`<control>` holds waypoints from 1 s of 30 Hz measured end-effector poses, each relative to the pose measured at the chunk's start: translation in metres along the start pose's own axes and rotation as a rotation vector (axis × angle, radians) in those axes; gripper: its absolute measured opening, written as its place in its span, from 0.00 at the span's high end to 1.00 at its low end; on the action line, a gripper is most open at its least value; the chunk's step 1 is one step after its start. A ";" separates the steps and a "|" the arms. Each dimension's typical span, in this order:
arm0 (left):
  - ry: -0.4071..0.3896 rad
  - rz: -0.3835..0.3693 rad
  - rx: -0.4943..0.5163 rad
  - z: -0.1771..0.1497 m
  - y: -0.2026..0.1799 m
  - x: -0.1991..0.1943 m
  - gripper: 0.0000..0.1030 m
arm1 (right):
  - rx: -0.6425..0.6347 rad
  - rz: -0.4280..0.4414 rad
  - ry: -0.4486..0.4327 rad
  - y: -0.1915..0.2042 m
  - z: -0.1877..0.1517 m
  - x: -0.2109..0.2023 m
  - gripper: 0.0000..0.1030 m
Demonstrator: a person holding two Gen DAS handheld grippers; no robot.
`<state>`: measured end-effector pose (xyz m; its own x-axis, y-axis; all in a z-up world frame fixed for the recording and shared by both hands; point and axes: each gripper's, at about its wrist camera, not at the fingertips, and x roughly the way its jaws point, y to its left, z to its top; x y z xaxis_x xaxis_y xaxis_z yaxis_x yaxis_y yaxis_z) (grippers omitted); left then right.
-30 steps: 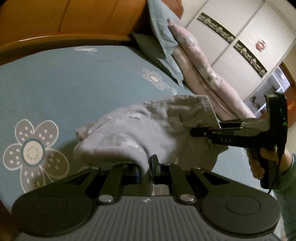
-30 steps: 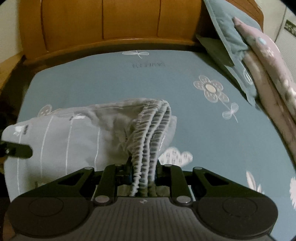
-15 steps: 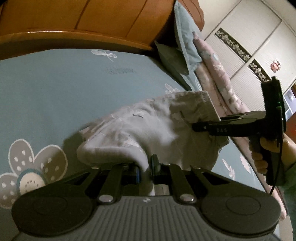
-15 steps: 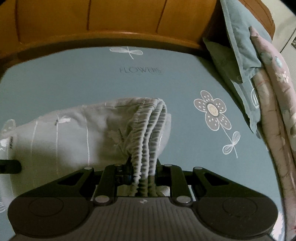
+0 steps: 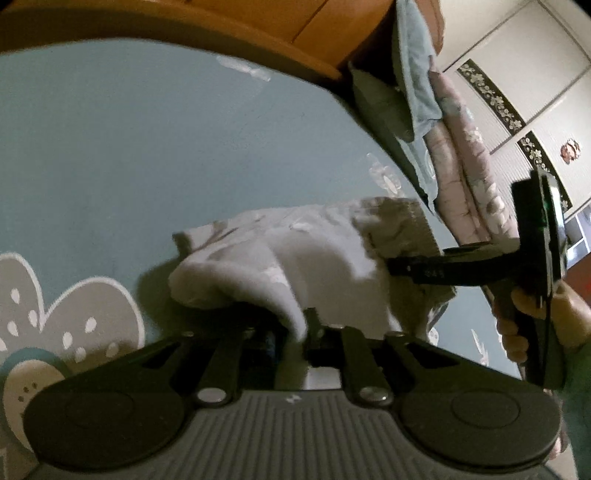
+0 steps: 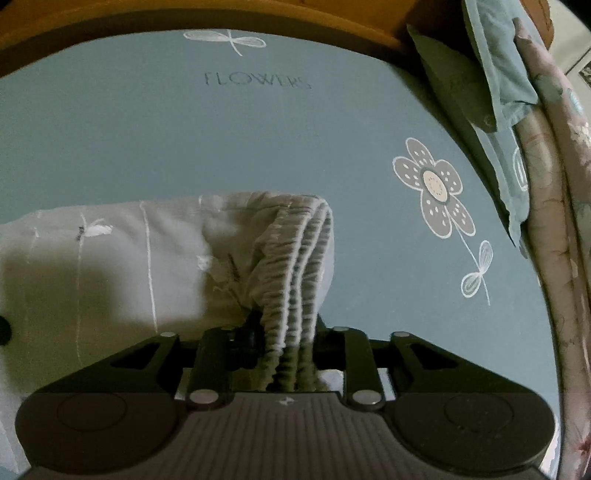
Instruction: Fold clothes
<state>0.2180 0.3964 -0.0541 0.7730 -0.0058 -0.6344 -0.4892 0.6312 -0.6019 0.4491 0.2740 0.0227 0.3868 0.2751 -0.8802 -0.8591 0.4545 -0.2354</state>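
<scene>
Left wrist view: my left tongs (image 5: 295, 334) sit at six o'clock, their jaws opening, with a fold of the pale grey cotton garment with white printed lines (image 5: 295, 258) between them; motion blur hides whether the pads press it. The garment lies bunched on the blue-grey bed sheet printed with flowers (image 5: 147, 147). At three o'clock my right hand (image 5: 532, 317) grips the black handle of the right tongs (image 5: 391, 267), whose tips reach into the garment's far edge.

Right wrist view: my right tongs (image 6: 286, 343) are at six o'clock, jaws opening, the garment's gathered elastic waistband (image 6: 299, 266) hanging between them. The garment spreads toward nine o'clock on the sheet. Stacked pillows and a pink quilt (image 6: 554, 166) lie at three o'clock, a wooden headboard (image 6: 110, 14) at twelve.
</scene>
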 end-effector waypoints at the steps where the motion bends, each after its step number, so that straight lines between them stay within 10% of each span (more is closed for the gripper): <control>1: 0.004 -0.002 -0.009 0.000 0.002 0.001 0.65 | -0.001 -0.013 -0.005 0.001 -0.002 0.001 0.55; 11: 0.052 -0.130 -0.073 0.008 0.021 -0.022 0.35 | 0.046 -0.078 -0.223 -0.009 -0.046 -0.079 0.34; 19: -0.064 0.057 0.100 0.022 0.036 -0.062 0.24 | -0.114 0.152 -0.241 0.085 -0.105 -0.108 0.34; 30: -0.046 0.065 0.050 0.013 0.073 -0.061 0.23 | -0.283 0.093 -0.251 0.192 -0.138 -0.093 0.34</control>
<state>0.1403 0.4527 -0.0528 0.7584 0.0715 -0.6479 -0.5192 0.6672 -0.5341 0.2014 0.2186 0.0023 0.3426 0.5189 -0.7832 -0.9394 0.1754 -0.2947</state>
